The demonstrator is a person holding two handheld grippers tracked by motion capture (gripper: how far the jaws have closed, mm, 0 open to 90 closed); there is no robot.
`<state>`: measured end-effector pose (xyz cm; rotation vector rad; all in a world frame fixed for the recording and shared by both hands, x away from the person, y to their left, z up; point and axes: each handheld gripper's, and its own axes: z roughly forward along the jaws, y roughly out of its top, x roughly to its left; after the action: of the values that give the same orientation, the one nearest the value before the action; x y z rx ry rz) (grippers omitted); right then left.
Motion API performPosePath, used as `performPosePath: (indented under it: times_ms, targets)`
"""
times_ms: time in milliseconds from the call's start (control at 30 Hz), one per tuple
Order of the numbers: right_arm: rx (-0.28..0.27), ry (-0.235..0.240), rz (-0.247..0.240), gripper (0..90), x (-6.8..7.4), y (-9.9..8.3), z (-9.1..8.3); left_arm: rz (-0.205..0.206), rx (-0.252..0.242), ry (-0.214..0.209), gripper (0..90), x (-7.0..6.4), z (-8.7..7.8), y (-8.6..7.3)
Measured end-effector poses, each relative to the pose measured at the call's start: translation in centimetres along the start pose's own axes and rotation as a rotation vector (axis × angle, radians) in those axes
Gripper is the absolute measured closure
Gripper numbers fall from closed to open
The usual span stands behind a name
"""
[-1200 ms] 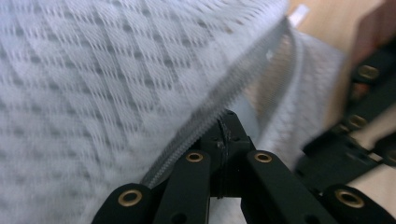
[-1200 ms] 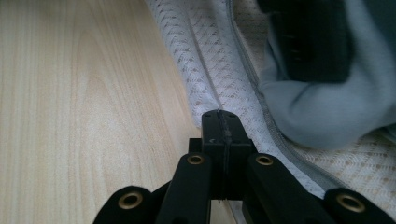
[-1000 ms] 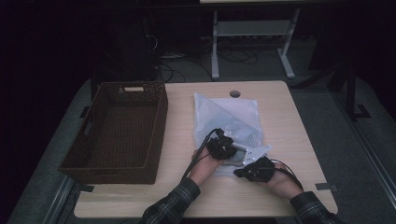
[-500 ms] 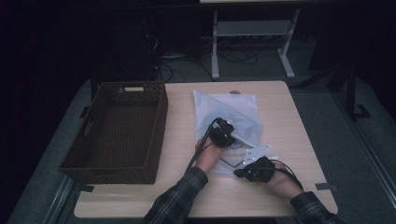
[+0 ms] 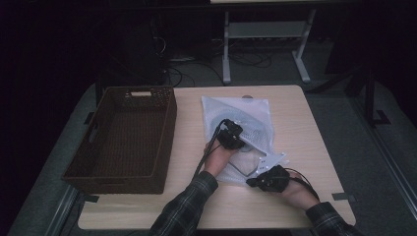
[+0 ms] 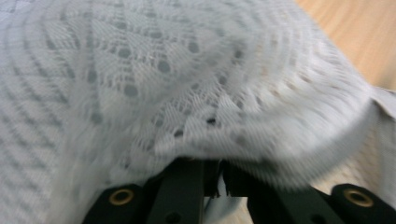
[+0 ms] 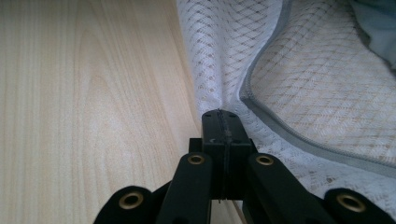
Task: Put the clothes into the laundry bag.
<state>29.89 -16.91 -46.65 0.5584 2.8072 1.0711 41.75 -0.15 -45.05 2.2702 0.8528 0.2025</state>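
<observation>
The right gripper (image 7: 219, 116) is clenched on the near edge of the mesh bag (image 7: 299, 84), its jaws pressed flat together with the white net pinched between them. In the high view this gripper (image 5: 255, 182) sits at about 5 o'clock on the desk (image 5: 319, 128), close to the front edge, with bare wood at its 3 o'clock side.

The left gripper (image 6: 215, 179) has its jaws nearly together under a fold of the bag (image 6: 187, 93); they look closed on the net, but the cloth drapes over the tips and the picture is blurred, so the grip itself is hard to make out. From above, this gripper (image 5: 231, 135) lies on the middle of the bag (image 5: 246, 115), at the desk's centre.

The bag spreads from the centre towards 12 o'clock, stopping short of the far edge. Its grey zip seam (image 7: 280, 126) curves open beside the right gripper, and something pale blue (image 7: 378, 23) shows inside, cut off by the frame.

At 9 o'clock stands a brown basket (image 5: 98, 137), its left side overhanging the desk edge. A strip of open wood lies between basket and bag.
</observation>
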Motion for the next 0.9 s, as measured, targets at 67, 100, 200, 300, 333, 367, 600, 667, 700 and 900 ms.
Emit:
performPosePath:
  times_ms: [67,100,200,300,333,367,600,667,700,900]
  targets:
    - [-0.001,0.0,0.0,90.0,0.0,0.0,0.0,0.007,-0.003,-0.02,82.9,-0.2,-0.8,-0.3]
    - [-0.001,0.0,0.001,90.0,0.0,0.0,0.0,0.015,-0.004,-0.028,81.9,-0.3,-1.2,-0.5]
    - [-0.002,0.001,0.003,90.0,0.0,0.0,0.0,0.037,-0.001,-0.047,79.7,-0.8,-2.9,-1.1]
    - [-0.006,0.005,0.005,90.0,-0.1,-0.1,0.0,0.052,-0.008,-0.053,79.0,-0.9,-4.9,-1.9]
    - [-0.006,0.006,0.008,90.0,-0.1,-0.1,0.0,0.055,-0.014,-0.051,78.9,-0.9,-5.5,-2.1]
    - [-0.006,0.007,0.009,90.0,-0.1,-0.1,0.0,0.059,-0.012,-0.05,78.5,-0.9,-6.0,-2.3]
    - [-0.007,0.007,0.016,90.0,-0.1,-0.1,0.0,0.069,-0.059,-0.03,69.2,-0.5,-8.6,-2.6]
    - [-0.008,0.006,0.017,90.0,-0.1,-0.1,0.0,0.073,-0.063,-0.029,63.1,-0.6,-8.4,-2.4]
    - [-0.007,0.006,0.017,90.0,-0.1,-0.1,0.0,0.076,-0.065,-0.032,59.8,-0.7,-8.2,-2.3]
    - [-0.008,0.01,0.028,90.0,-0.1,-0.1,0.0,0.076,-0.072,-0.03,52.3,-1.0,-6.3,-1.0]
